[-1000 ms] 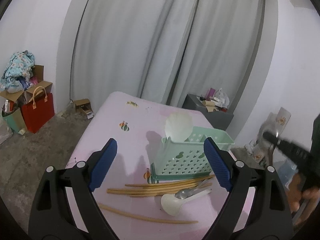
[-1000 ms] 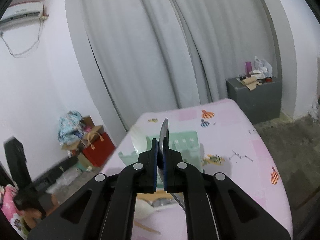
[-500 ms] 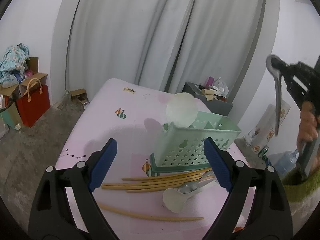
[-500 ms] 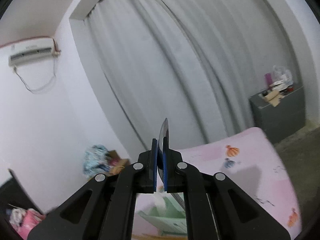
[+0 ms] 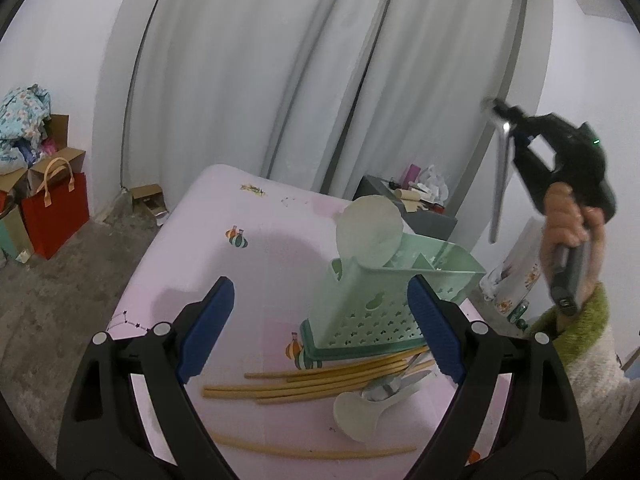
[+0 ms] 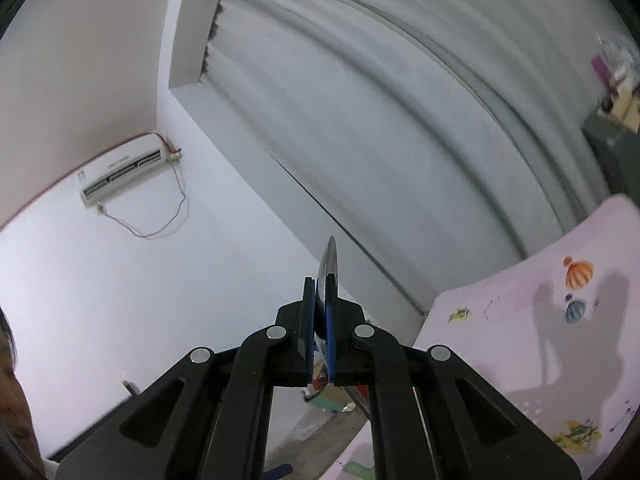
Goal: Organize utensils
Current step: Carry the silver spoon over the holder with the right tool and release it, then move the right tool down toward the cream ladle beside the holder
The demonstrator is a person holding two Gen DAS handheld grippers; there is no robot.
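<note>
Since before, your right gripper swings up clamped on the metal spoon; left gripper gapes empty before the caddy.

No legible text, brand or number can be made out. Markings on the air conditioner are too blurred to be read.

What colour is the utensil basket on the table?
The basket is pale mint green with small perforations; the left wrist view shows it best.
</note>
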